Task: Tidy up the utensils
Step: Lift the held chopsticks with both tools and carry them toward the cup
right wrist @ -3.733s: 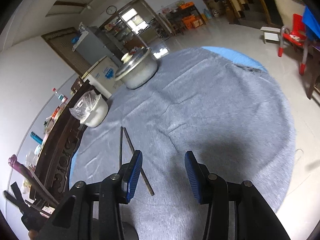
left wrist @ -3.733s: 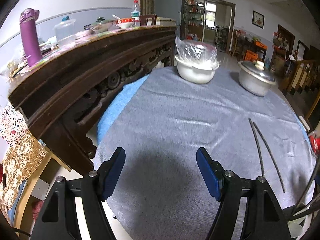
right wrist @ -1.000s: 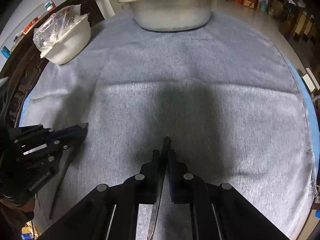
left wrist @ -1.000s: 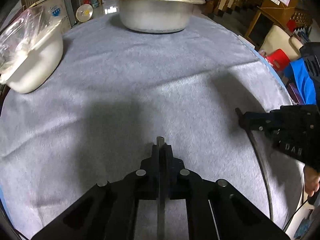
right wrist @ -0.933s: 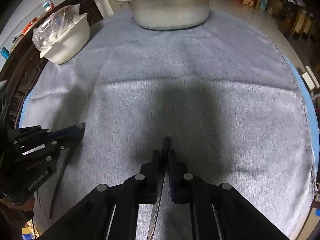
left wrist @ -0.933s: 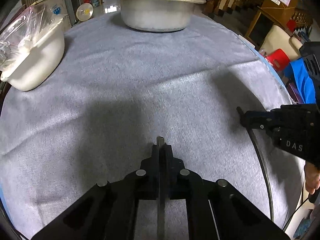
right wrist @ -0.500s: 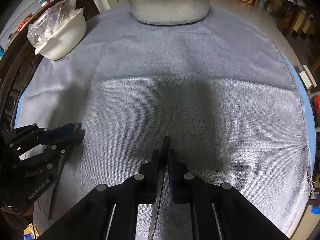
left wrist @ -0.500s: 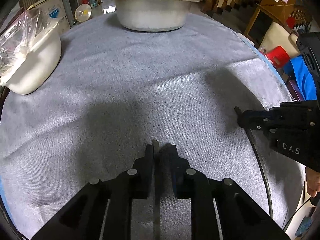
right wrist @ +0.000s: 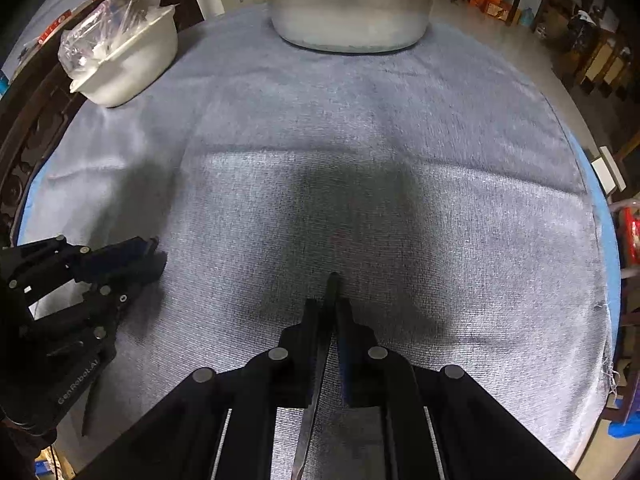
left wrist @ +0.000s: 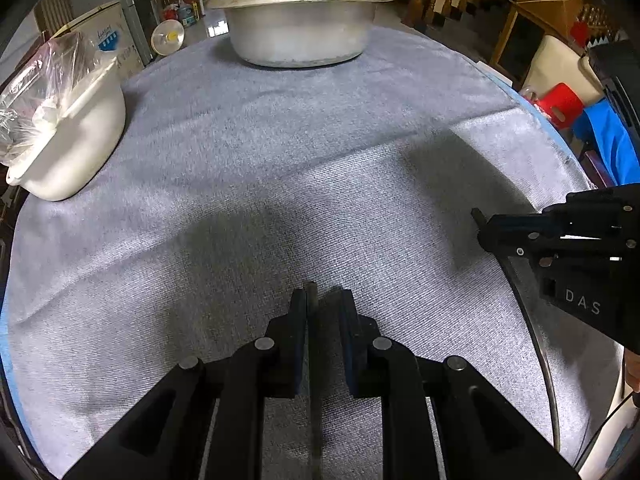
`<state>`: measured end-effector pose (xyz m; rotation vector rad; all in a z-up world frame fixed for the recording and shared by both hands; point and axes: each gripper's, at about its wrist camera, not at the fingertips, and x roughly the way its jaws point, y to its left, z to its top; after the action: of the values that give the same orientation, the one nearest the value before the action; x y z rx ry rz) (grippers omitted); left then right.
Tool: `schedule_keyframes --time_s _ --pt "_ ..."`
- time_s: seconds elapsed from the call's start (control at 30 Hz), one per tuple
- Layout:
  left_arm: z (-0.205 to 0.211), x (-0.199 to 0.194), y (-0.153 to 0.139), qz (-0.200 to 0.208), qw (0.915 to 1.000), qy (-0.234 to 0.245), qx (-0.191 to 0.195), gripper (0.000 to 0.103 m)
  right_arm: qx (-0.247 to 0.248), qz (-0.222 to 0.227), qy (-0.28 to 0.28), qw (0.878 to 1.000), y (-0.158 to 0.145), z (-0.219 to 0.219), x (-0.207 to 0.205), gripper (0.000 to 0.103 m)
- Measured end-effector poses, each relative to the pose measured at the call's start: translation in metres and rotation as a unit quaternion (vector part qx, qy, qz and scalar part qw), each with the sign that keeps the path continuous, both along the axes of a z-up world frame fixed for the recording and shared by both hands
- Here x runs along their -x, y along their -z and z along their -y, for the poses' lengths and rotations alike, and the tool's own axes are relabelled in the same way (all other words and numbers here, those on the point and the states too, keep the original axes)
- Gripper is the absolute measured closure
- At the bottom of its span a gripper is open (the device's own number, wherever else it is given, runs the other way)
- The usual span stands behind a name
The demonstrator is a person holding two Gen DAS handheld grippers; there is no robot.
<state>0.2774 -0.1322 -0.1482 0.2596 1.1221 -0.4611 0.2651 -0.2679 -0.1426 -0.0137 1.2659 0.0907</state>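
The round surface (left wrist: 360,160) under me is spread with a grey cloth, and both chopsticks lie low over its near part. The left chopstick (left wrist: 311,292) runs between the jaws of my left hand-held gripper (left wrist: 322,300). It lies against the left pad with a gap to the right pad, so that grip is released. My right hand-held gripper (right wrist: 330,308) is clenched on the right chopstick (right wrist: 332,284), whose dark tip pokes out just past the pads and points down at the cloth. The two grippers sit side by side, apart. At the far edge stands a lidded metal pot (left wrist: 300,28). To its left sits a white bowl (left wrist: 68,140) with a clear plastic bag (left wrist: 44,88) in it.
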Motion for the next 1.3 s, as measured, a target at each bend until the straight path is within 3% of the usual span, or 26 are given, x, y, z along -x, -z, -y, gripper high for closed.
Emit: schedule_keyframes --time_s 0.13,0.23,0.6,1.03,1.3 --pt "0.001 0.001 0.000 0.006 1.0000 0.001 -0.004 0.088 0.004 0.005 -0.001 1.000 -0.002 -0.002 0.004 0.093" --pt "0.000 0.004 0.000 0.017 0.9998 0.001 -0.011 0.098 0.002 0.009 0.000 1.000 0.001 0.000 0.004 0.093" --pt "-0.026 0.016 -0.011 0.048 0.9982 -0.035 -0.009 0.098 -0.051 0.038 0.025 0.998 -0.002 0.016 0.025 0.096" --pt "-0.088 0.050 -0.058 0.101 0.9897 -0.102 -0.002 0.098 -0.079 0.134 0.032 0.987 -0.062 0.032 0.078 0.096" --pt "-0.145 0.089 -0.100 0.150 0.9735 -0.169 0.033 0.098 -0.091 0.191 0.054 0.976 -0.101 0.052 0.119 0.096"
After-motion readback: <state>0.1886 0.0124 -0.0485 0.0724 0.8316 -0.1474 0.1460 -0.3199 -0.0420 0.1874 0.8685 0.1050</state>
